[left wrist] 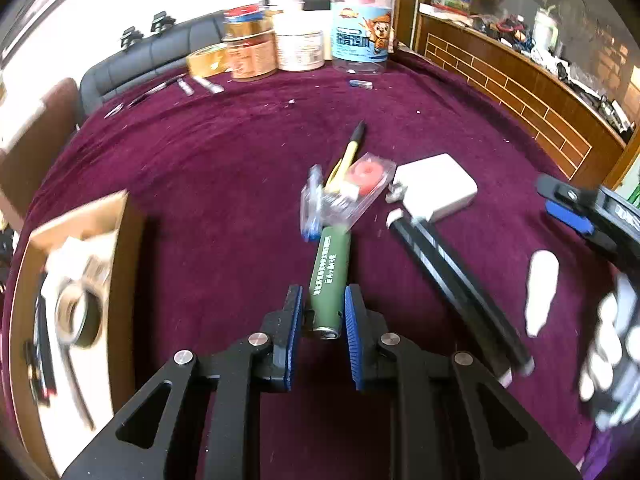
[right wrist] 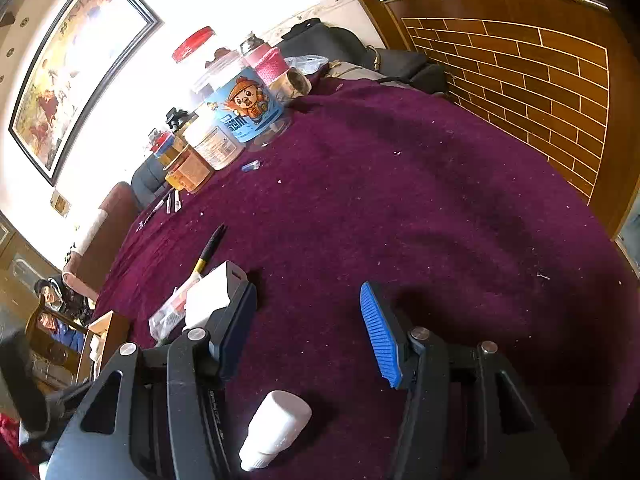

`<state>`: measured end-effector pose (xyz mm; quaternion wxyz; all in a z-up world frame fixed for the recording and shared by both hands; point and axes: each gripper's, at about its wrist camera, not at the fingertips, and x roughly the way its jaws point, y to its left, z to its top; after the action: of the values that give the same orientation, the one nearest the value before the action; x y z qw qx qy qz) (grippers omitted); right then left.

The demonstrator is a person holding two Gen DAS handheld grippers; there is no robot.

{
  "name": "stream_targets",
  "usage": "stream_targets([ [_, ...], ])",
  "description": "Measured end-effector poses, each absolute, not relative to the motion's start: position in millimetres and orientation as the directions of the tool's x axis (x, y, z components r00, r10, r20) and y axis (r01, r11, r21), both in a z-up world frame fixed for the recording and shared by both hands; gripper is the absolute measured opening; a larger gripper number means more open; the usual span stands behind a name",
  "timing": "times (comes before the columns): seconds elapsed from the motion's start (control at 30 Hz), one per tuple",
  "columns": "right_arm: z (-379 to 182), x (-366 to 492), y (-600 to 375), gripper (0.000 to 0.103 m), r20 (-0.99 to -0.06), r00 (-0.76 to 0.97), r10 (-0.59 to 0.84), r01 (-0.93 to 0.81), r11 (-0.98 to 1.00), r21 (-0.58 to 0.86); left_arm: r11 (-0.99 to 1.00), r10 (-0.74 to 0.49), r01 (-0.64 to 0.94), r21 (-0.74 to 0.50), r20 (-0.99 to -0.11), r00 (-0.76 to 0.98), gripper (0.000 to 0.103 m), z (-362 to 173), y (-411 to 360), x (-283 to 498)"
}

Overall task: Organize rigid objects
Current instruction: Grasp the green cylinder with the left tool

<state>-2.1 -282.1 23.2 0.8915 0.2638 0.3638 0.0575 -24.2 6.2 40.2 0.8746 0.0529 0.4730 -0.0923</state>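
The tabletop (left wrist: pixel 224 168), covered in purple cloth, is being used as the sorting surface, with jars and tubs standing along its far edge. A cardboard box (left wrist: pixel 116 240) is sitting at the left edge, already holding a roll of tape and other items, so it is judged to be the collecting container. A white charger block (left wrist: pixel 436 190) and a long black bar (left wrist: pixel 456 284) are lying right of centre, touching end to end. A clear plastic packet (left wrist: pixel 344 196) with a red ring inside is resting across a yellow pen (left wrist: pixel 350 148). The green cylinder (left wrist: pixel 330 276) is being held at its near end between the blue pads of the left hand-held gripper (left wrist: pixel 323 322), its far end pointing at or under the packet; the pads are standing close against it, apparently clamped for transfer toward the box. The right hand-held gripper (right wrist: pixel 308 332) is being held with its fingers wide apart, gripping nothing, above a small white bottle (right wrist: pixel 276 424) lying on its side, judged the likely next pick.
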Motion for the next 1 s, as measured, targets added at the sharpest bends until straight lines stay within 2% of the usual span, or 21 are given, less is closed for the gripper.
stream_targets([
  [0.23, 24, -2, -281, 0.053, -0.628, 0.733, 0.262, 0.104, 0.869, 0.484, 0.987, -0.053, 0.153, 0.046, -0.806, 0.589, 0.017, 48, 21, -76],
  [0.27, 29, -5, -277, 0.053, -0.627, 0.745, 0.23, 0.109, 0.884, 0.454, 0.988, -0.058, 0.15, 0.04, -0.8, 0.597, 0.019, 50, 23, -81],
  [0.3, 42, -13, -266, 0.053, -0.608, 0.768, 0.201, 0.085, 0.909, 0.409, 0.988, -0.06, 0.148, 0.038, -0.796, 0.602, 0.026, 50, 24, -82],
  [0.37, 64, -29, -239, 0.054, -0.561, 0.782, 0.273, -0.034, 0.916, 0.399, 0.988, -0.048, 0.143, 0.051, -0.788, 0.614, 0.039, 47, 26, -83],
  [0.5, 107, -70, -149, 0.055, -0.488, 0.674, 0.556, -0.424, 0.831, 0.361, 0.996, -0.04, 0.091, 0.018, -0.806, 0.59, 0.04, 39, 39, -74],
  [0.57, 117, -87, -119, 0.055, -0.481, 0.676, 0.558, -0.498, 0.827, 0.259, 0.997, -0.029, 0.071, 0.015, -0.813, 0.582, 0.04, 36, 42, -72],
  [0.63, 113, -91, -115, 0.059, -0.461, 0.772, 0.439, -0.422, 0.895, 0.145, 0.998, -0.033, 0.065, 0.005, -0.815, 0.578, 0.044, 34, 46, -75],
  [0.67, 107, -87, -121, 0.069, -0.458, 0.798, 0.391, -0.377, 0.918, 0.125, 0.998, -0.041, 0.064, -0.005, -0.814, 0.579, 0.049, 34, 48, -76],
  [0.7, 99, -77, -131, 0.073, -0.469, 0.814, 0.342, -0.321, 0.939, 0.126, 0.998, -0.042, 0.062, -0.007, -0.813, 0.58, 0.05, 34, 49, -78],
  [0.83, 62, -33, -187, 0.073, -0.564, 0.789, 0.243, -0.125, 0.963, 0.239, 0.994, -0.047, 0.107, 0.02, -0.81, 0.585, 0.05, 34, 39, -74],
  [1.0, 35, -20, -231, 0.073, -0.59, 0.775, 0.225, -0.002, 0.935, 0.354, 0.985, -0.039, 0.161, 0.07, -0.807, 0.59, 0.049, 29, 12, -57],
])
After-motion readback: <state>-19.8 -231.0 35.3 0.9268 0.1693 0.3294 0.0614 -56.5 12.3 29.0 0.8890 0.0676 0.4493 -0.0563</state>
